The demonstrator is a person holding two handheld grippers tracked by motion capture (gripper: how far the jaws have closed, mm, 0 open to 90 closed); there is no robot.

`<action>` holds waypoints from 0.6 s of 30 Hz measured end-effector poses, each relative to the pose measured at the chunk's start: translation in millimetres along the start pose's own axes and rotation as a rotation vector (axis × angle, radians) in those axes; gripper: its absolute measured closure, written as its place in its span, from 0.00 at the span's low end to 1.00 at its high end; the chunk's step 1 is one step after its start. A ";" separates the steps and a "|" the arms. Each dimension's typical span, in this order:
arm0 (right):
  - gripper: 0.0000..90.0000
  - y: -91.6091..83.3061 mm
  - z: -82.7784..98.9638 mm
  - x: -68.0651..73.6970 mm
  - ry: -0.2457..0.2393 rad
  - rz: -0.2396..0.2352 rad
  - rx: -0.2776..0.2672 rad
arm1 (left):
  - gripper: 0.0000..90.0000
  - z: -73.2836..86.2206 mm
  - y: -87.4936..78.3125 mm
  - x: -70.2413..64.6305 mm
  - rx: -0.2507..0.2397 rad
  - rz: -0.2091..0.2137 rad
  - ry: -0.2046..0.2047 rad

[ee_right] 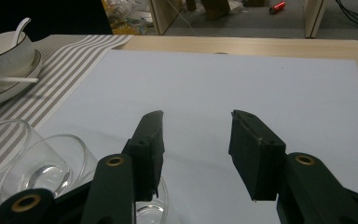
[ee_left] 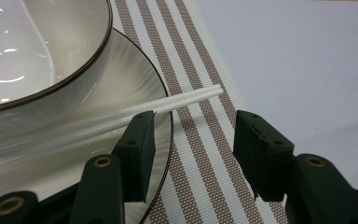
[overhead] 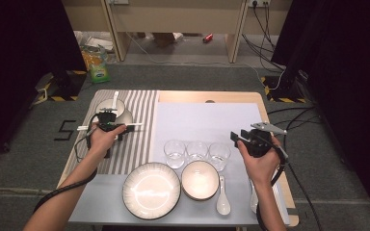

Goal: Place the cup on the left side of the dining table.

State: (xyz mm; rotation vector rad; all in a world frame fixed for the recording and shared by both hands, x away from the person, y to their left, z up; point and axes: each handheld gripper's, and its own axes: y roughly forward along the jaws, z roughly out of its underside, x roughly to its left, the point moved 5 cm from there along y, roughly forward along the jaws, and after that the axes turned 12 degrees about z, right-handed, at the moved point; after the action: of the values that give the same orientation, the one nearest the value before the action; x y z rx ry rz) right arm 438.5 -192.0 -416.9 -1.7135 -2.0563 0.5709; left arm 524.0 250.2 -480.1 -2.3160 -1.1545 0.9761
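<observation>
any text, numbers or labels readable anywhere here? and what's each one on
"5": a black figure on the grey floor, left of the table.
Green and orange packet on the floor beyond the table: its print is too small to read.
Nothing readable on the dishes, the glasses or the striped mat.

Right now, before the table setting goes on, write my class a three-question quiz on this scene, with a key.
1. How many glasses stand in a row on the white mat?
2. True or false: the right gripper holds a glass.
3. The chopsticks by the left gripper and its open jaws rest on: A the plate rim, B the white mat, C a glass.
Key: 1 three; 2 false, its jaws are open and empty; 3 A.
</observation>
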 end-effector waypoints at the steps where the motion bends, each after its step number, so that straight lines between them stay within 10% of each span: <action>1: 0.61 -0.3 -0.1 -0.4 0.000 0.001 -0.001 | 0.53 -0.1 -1.0 -0.8 -0.003 0.000 0.004; 18: 0.61 -0.3 -1.4 0.5 -0.002 0.001 -0.003 | 0.54 11.8 -53.5 53.6 -0.051 -0.105 -0.056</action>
State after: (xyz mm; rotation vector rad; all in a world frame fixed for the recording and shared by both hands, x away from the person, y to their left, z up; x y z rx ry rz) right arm 438.9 -191.4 -415.6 -1.7172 -2.0587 0.5700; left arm 509.0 325.4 -478.9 -2.2546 -1.3232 0.9906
